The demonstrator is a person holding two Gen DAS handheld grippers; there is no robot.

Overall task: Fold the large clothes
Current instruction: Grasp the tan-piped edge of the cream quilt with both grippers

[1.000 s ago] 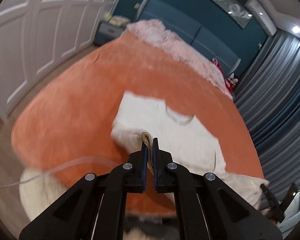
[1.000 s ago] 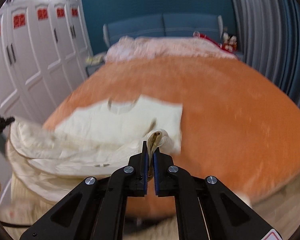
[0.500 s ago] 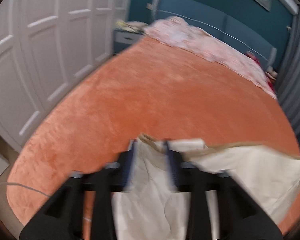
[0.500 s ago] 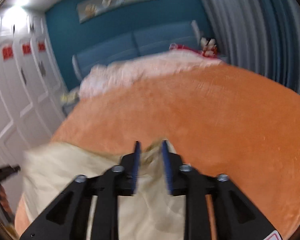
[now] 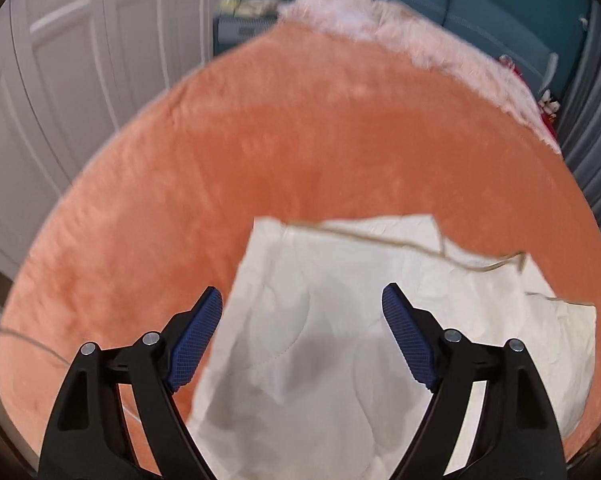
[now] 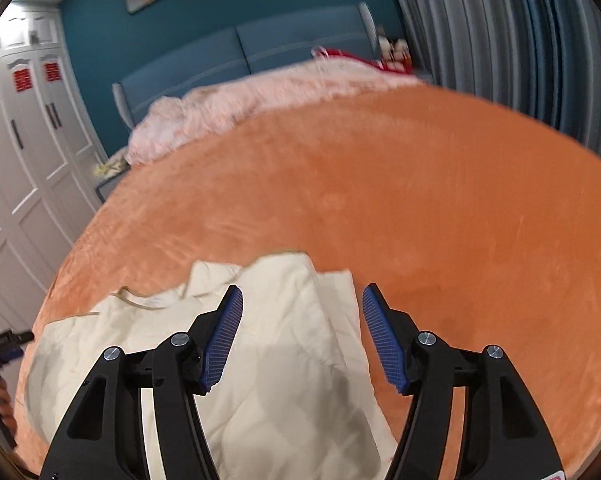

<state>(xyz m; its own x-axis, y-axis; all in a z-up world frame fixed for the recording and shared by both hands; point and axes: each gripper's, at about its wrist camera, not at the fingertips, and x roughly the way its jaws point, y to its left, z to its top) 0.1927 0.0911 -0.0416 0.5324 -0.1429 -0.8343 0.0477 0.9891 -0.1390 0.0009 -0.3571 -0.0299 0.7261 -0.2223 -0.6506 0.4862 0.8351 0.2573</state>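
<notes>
A large cream quilted garment (image 5: 340, 320) lies folded over on the orange bed cover (image 5: 300, 140), near the bed's front edge. It also shows in the right wrist view (image 6: 284, 352). My left gripper (image 5: 302, 308) is open and empty, hovering above the garment's left part. My right gripper (image 6: 302, 304) is open and empty above the garment's right edge. The left gripper's tip (image 6: 4, 346) shows at the far left of the right wrist view.
A pink fluffy blanket (image 6: 260, 96) lies at the head of the bed before a blue headboard (image 6: 240, 52). White wardrobe doors (image 5: 60, 60) stand to the left. Grey curtains (image 6: 520, 32) hang to the right.
Both grippers carried the garment's lower edge up and forward over the rest, then opened and let go. The garment now lies folded on the bed.
</notes>
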